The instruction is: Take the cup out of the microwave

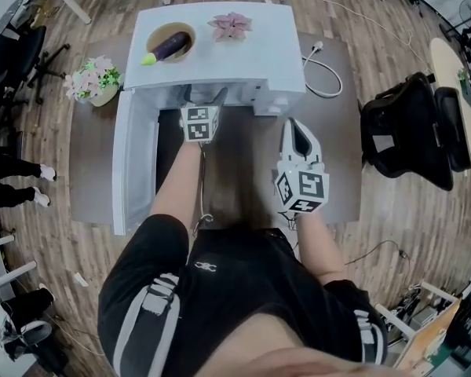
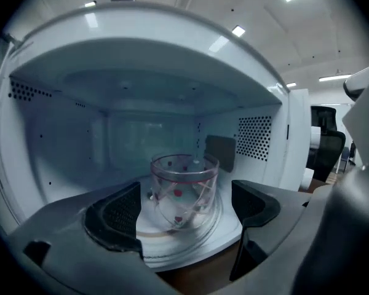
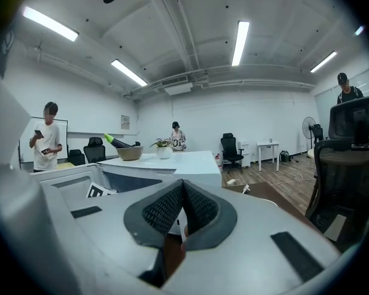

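A clear glass cup point(image 2: 183, 189) with red dots stands upright on the glass turntable point(image 2: 172, 241) inside the white microwave point(image 1: 243, 61). The microwave's door point(image 1: 133, 163) is swung open to the left. My left gripper point(image 2: 186, 206) is at the mouth of the cavity with its jaws wide open. The cup is just ahead, in line with the gap, and neither pad touches it. In the head view the left gripper point(image 1: 206, 96) reaches into the opening. My right gripper point(image 1: 293, 126) hangs to the right of the microwave. Its jaws point(image 3: 183, 211) are shut with nothing between them.
On the microwave's top sit a bowl with an eggplant point(image 1: 171, 44) and a pink flower point(image 1: 231, 26). A flower pot point(image 1: 94, 81) stands at the left, and a white cable point(image 1: 322, 69) lies at the right. A black office chair point(image 1: 412, 128) stands further right.
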Tool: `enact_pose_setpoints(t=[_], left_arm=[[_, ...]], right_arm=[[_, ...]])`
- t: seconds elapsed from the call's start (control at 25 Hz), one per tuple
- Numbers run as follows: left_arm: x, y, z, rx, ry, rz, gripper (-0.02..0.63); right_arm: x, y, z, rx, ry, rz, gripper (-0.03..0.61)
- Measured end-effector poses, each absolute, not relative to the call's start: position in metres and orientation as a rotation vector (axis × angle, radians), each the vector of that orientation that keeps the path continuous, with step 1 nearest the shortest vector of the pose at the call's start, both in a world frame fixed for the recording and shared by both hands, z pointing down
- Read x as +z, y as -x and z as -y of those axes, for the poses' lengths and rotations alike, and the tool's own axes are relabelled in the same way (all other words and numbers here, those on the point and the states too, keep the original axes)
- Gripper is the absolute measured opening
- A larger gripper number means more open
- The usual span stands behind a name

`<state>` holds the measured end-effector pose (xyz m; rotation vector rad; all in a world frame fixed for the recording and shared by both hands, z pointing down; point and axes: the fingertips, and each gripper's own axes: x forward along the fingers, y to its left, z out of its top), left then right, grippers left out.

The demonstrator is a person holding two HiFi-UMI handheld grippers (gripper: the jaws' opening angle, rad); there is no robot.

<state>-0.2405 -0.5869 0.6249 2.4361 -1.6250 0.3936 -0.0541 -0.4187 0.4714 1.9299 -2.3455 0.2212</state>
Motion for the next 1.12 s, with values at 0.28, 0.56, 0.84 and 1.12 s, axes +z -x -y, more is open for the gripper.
enact_pose_setpoints(t=[0.28,0.56,0.84,1.12], left_arm=[[0.646,0.241,0.611,0.471,-2.405,1.621,0.433],[0.648,0.244,0.611,0.576,-2.384,1.675,0.406],[0.645,0.242,0.602,0.579,-2.414,1.668,0.372],[0.642,0.245,0.574,0.498,-2.427,1.673,0.367]], right_arm=[[0.488,0.042,0.410,0.243,-1.938,2.285,0.000],[0.492,0.033,0.400,0.273,-1.947,2.265,0.000],[0.493,0.033,0.394,0.279,-1.939,2.274,0.000],[0.493,0.035,0.383,0.280,-1.912,2.298,0.000]])
